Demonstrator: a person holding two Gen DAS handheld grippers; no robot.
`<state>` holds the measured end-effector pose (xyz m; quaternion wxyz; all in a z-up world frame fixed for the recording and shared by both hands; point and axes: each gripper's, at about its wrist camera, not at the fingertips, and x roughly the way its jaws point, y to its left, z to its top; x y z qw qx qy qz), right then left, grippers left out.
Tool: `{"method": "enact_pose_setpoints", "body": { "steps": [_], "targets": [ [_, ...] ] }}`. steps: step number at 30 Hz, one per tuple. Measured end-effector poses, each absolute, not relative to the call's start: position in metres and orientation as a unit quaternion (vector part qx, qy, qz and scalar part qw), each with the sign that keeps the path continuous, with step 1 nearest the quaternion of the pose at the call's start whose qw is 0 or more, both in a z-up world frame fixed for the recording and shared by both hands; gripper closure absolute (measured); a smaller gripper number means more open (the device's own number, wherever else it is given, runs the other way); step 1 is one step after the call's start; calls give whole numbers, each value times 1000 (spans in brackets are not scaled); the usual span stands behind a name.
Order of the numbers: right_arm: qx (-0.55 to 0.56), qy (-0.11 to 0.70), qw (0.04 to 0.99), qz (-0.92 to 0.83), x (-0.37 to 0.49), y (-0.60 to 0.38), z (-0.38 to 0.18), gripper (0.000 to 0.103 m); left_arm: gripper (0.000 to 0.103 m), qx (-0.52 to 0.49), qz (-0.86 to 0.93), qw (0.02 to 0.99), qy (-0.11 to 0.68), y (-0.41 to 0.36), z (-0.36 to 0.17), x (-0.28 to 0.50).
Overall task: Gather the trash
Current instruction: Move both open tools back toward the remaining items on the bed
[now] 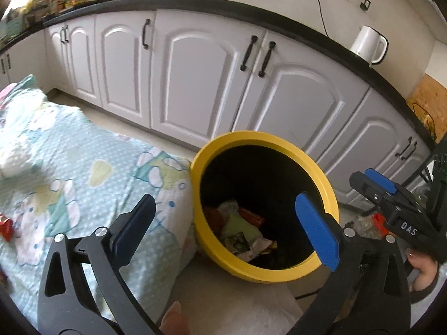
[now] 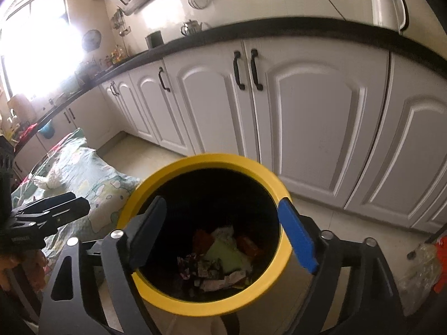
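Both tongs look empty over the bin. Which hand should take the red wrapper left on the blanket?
Left, probably. Its tongs are open and empty beside the blanket, where the red wrapper lies. The right tongs, also open, sit over the bin, farther from the wrapper.

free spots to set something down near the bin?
Bare floor strip between the yellow-rimmed bin and the white cabinets. Open stretch of the patterned bedding left of the bin, between the white crumpled item and the red wrapper. Crowded: inside the bin, and the bagged clutter to its right.
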<state>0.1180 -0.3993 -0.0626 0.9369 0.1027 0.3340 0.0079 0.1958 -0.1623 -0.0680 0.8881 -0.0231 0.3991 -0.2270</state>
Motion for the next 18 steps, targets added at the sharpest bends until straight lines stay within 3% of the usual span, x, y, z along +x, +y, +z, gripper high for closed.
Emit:
{"method": "enact_pose_setpoints", "body": {
  "steps": [18],
  "targets": [
    [58, 290, 954, 49, 106, -351, -32, 18, 11, -16, -167, 930, 327, -108, -25, 163]
  ]
}}
